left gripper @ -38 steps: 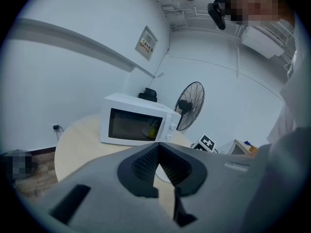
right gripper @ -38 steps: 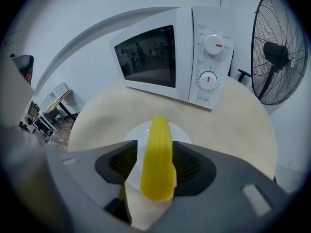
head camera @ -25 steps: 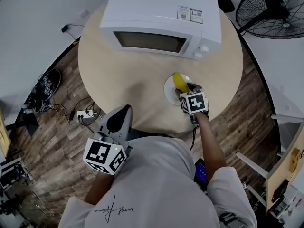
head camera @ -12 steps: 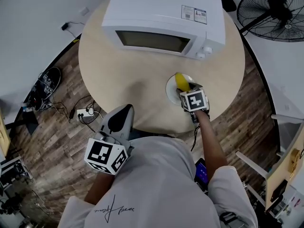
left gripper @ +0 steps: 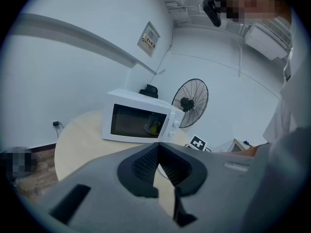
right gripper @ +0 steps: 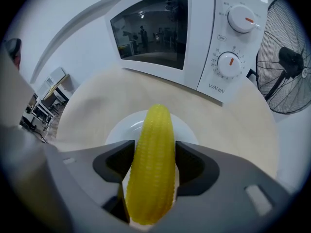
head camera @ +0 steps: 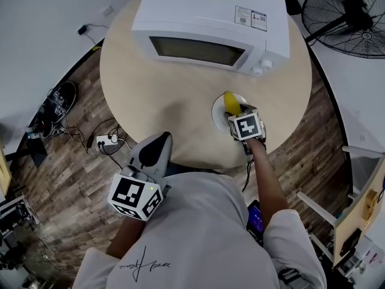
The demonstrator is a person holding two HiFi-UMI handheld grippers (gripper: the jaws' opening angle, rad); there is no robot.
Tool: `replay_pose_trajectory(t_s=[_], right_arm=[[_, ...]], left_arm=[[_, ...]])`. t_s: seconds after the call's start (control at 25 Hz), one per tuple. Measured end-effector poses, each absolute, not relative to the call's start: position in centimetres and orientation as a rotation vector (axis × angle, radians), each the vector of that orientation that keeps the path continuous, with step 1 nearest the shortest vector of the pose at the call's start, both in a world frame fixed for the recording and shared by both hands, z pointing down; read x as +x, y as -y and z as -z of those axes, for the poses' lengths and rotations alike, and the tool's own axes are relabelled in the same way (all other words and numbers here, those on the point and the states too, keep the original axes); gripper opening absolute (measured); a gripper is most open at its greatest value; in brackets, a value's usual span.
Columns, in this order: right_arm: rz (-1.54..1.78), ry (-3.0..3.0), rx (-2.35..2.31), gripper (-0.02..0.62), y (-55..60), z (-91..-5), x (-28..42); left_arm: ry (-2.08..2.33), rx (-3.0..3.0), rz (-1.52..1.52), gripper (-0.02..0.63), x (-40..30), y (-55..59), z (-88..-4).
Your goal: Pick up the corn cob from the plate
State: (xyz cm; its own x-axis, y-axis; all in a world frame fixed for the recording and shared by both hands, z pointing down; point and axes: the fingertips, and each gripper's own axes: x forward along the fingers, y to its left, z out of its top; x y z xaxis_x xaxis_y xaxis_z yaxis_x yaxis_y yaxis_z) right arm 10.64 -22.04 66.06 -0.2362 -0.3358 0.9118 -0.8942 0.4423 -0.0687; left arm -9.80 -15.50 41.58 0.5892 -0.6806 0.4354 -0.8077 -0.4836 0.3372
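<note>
The right gripper [right gripper: 154, 155] is clamping the corn cob [right gripper: 155, 125] on both flanks above the plate [right gripper: 115, 131]. The cob's long axis is running along the jaws, tip pointing toward the microwave [right gripper: 194, 38]. The left gripper [left gripper: 158, 152] is hanging off the table, jaws seemingly closed on nothing.

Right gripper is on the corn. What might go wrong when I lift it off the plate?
1. The right gripper clamps the rounded corn cob from the sides, and the tip sticks out past the jaws. It may twist or slip out on a fast lift.
2. The microwave stands just beyond the plate, so a forward swing might hit it.
</note>
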Motion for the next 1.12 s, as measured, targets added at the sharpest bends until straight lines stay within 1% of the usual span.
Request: replay_pose_trajectory(t_s=[0.56, 1.12], right_arm=[[-0.748, 1.761, 1.041, 0.271, 22.1, -65.9, 10.6], [-0.806, 1.766, 1.077, 0.267, 21.6, -65.4, 10.6]], left_arm=[[1.185, 2.3, -0.317, -0.009, -10.1, 15.1, -41.6], [1.197, 2.305, -0.305, -0.009, -10.3, 14.6, -41.4]])
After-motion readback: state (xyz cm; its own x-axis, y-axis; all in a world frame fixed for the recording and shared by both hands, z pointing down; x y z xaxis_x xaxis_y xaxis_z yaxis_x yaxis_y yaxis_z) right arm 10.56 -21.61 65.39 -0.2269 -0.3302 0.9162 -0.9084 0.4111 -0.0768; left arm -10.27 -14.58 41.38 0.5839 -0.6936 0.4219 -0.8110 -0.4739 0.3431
